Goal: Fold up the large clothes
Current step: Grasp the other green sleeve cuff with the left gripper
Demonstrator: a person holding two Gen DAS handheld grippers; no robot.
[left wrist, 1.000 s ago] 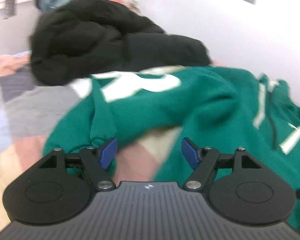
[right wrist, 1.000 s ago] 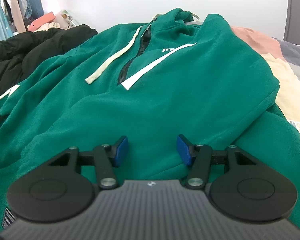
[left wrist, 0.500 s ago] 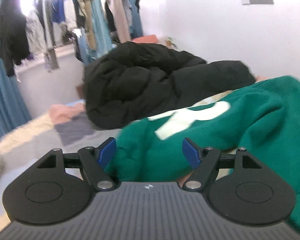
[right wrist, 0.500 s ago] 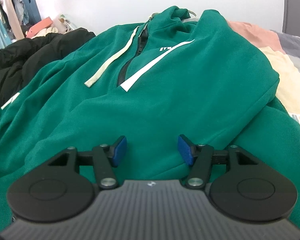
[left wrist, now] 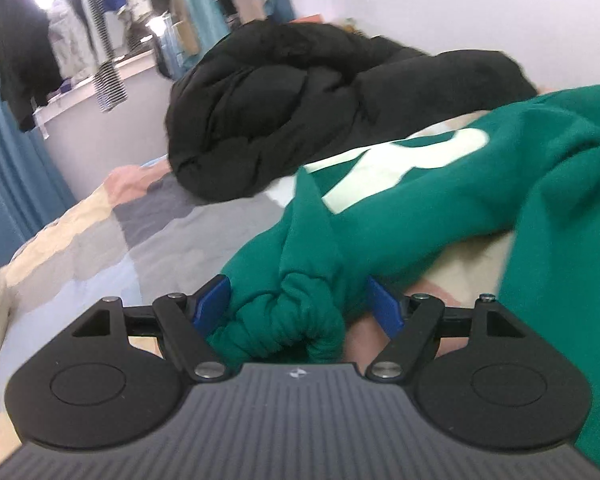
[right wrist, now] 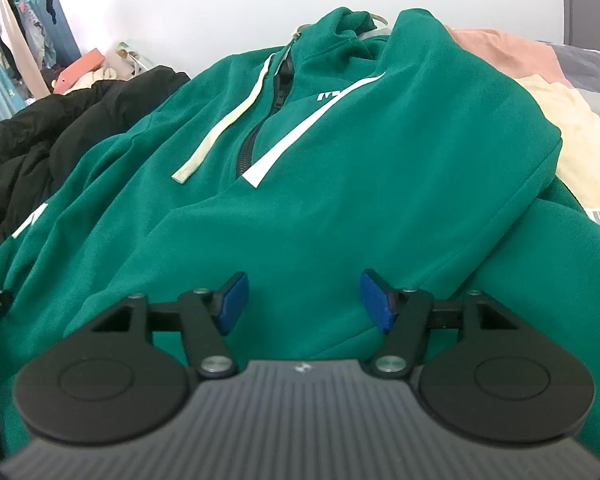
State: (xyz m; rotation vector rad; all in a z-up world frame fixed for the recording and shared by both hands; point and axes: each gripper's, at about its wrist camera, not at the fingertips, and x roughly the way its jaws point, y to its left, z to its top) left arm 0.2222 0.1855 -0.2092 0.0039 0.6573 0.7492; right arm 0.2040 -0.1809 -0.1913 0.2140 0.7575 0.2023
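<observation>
The left gripper (left wrist: pixel 298 306) now straddles the green hoodie's (right wrist: pixel 340 200) bunched cuff (left wrist: pixel 288 320) — jaws apart, not yet clamped. The right gripper (right wrist: pixel 302 300), jaws just widening, stays empty over the hoodie's front — nothing between them.

Left wrist view sits low and close at the hoodie (left wrist: pixel 440 200) sleeve end, facing along it toward the black coat (left wrist: pixel 300 112) behind. Right wrist view looks up the hoodie (right wrist: pixel 340 184) front toward its hood, close in. Both share hoodie and coat (right wrist: pixel 52 140).
</observation>
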